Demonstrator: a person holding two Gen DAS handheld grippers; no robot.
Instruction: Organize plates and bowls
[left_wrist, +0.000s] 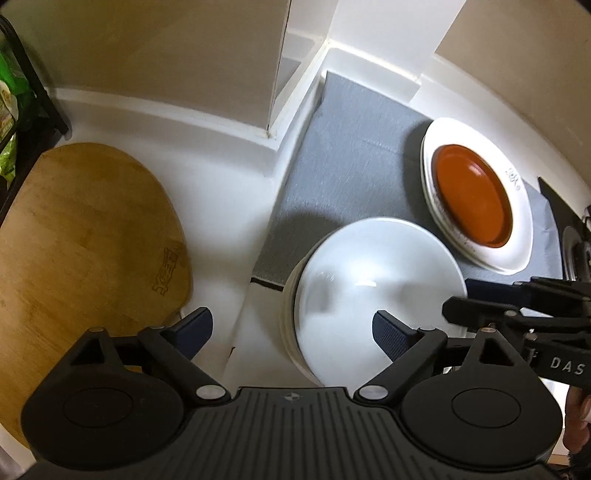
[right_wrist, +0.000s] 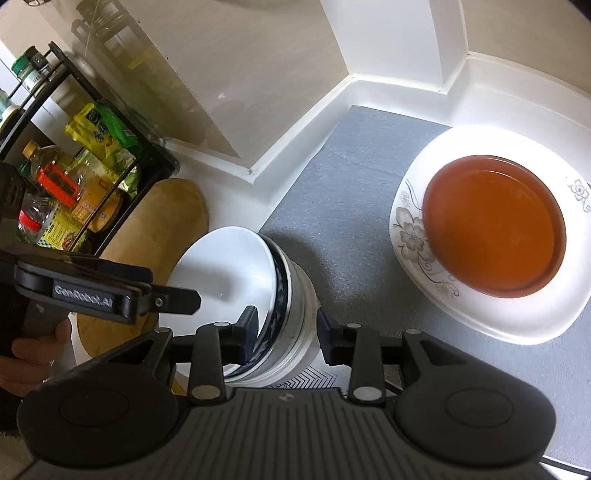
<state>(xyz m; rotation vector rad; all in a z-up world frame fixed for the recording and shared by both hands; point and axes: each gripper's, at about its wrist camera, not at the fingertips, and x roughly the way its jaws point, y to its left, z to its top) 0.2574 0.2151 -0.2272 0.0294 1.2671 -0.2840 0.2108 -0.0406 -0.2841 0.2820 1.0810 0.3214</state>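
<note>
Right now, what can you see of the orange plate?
The orange plate is small, round and shallow, glossy like glazed ceramic or plastic, with a raised rim. It looks empty. It lies flat, centred on a larger white plate with grey flowers, which rests on a grey mat. Neither claw touches it.

- left gripper (left_wrist: 291, 334) jaws wide apart, bottom centre, over stacked white bowls (left_wrist: 373, 291)
- orange plate (left_wrist: 471, 195) on white plates (left_wrist: 517, 236), right, on grey mat (left_wrist: 343, 166)
- wooden cutting board (left_wrist: 85, 251) left
- right gripper (left_wrist: 454, 308) at right edge
</note>
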